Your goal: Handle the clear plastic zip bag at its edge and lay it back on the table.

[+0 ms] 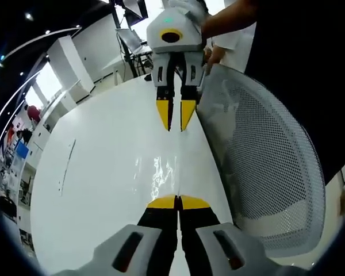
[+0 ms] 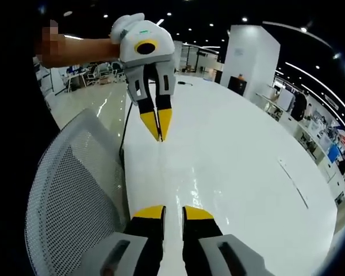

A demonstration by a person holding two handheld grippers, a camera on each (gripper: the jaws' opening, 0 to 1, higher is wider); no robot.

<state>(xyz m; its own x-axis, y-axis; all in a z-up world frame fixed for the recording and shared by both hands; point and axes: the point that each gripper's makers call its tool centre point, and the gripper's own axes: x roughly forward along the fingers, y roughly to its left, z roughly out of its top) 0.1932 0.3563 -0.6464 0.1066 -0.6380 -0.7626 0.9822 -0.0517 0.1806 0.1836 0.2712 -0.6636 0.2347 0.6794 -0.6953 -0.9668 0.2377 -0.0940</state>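
Clear bag (image 1: 164,172) barely visible on table (image 1: 98,172), L gripper (image 1: 177,202) pinching edge.

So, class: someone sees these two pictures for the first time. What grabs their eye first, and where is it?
Probably the yellow-tipped grippers facing each other over the white table: the right gripper hangs ahead in the left gripper view, and the left gripper likewise in the right gripper view. Next, the clear plastic zip bag glinting between them, and the white mesh chair beside the table.

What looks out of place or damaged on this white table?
Nothing stands out. The clear zip bag lies on the white table, slightly wrinkled and glinting; nothing looks spilled or torn.
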